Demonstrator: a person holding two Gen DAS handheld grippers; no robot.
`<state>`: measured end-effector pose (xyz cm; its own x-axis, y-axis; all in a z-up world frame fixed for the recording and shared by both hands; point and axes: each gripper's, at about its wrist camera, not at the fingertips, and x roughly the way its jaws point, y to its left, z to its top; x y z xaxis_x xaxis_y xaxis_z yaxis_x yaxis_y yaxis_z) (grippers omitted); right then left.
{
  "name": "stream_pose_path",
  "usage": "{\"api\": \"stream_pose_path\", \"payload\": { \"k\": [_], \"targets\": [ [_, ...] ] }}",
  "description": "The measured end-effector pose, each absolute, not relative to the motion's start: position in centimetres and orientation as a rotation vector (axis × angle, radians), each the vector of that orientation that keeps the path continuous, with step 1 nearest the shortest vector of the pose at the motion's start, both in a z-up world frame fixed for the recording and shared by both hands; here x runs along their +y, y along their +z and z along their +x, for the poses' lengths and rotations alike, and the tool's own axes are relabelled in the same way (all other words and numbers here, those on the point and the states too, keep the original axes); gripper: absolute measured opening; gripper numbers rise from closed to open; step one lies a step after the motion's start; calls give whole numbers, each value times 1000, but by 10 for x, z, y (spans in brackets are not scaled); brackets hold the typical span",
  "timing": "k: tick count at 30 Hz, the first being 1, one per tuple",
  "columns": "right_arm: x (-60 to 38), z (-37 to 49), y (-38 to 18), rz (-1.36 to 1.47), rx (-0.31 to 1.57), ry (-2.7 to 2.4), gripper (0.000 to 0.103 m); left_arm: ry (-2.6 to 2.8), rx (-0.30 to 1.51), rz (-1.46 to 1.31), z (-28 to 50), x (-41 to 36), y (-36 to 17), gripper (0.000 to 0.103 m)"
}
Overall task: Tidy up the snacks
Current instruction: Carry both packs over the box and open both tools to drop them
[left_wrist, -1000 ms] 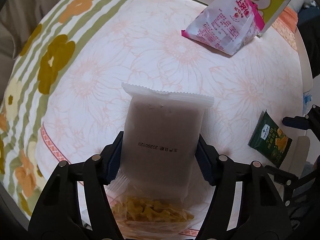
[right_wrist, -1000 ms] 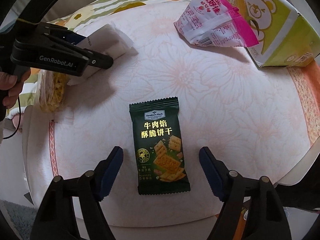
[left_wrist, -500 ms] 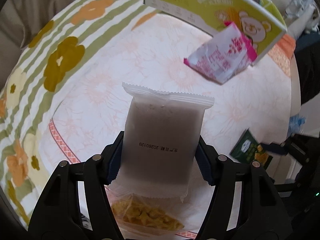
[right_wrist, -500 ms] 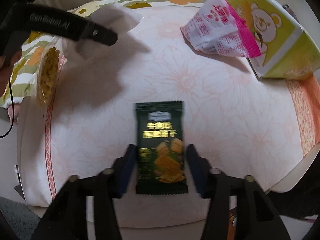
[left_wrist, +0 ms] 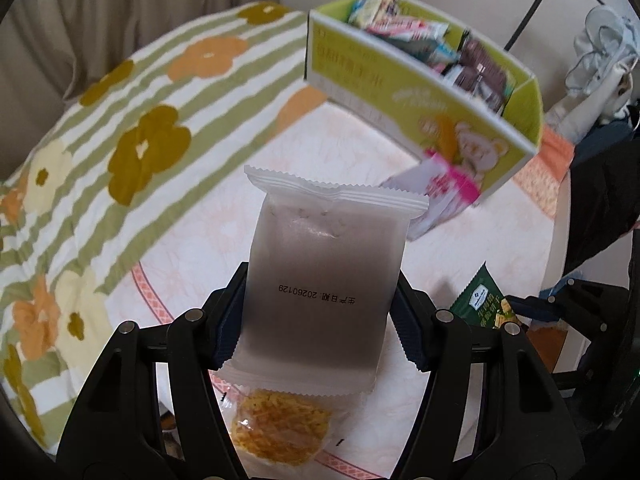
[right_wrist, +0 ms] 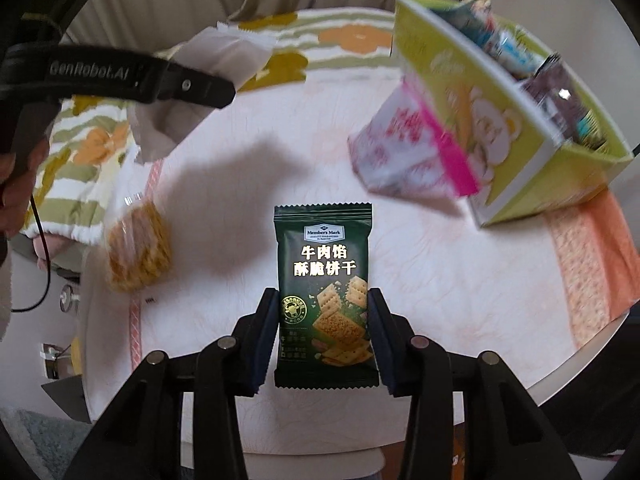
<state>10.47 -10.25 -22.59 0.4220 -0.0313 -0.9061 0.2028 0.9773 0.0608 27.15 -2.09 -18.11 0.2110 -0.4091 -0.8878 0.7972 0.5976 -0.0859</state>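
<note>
Over the desk (right_wrist: 460, 280) we see the green box (left_wrist: 460, 120) at the far right, full of snacks, a pink packet (right_wrist: 400, 148) leaning on its front. Our left gripper (left_wrist: 320, 320) has its fingers clamped on a white pack (left_wrist: 324, 280) held above the desk edge. Our right gripper (right_wrist: 322, 340) has its fingers closed on a dark cracker packet (right_wrist: 324, 292). A noodle bag (right_wrist: 138, 252) lies at the desk's left edge.
</note>
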Motion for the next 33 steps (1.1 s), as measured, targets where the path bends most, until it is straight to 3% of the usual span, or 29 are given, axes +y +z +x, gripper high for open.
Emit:
{"api": "stream_pose_path", "payload": {
  "k": [19,25,33],
  "targets": [
    [-277,107,-92,188,808,-118,40,-726,913,221,247,-97,-73,62],
    [-352,122,-82,154,801,-70,40,-671,910,147,239,-164,-67,62],
    [-423,142,-87,155,840,14,40,-581,1013,61,234,-247,-97,62]
  ]
}}
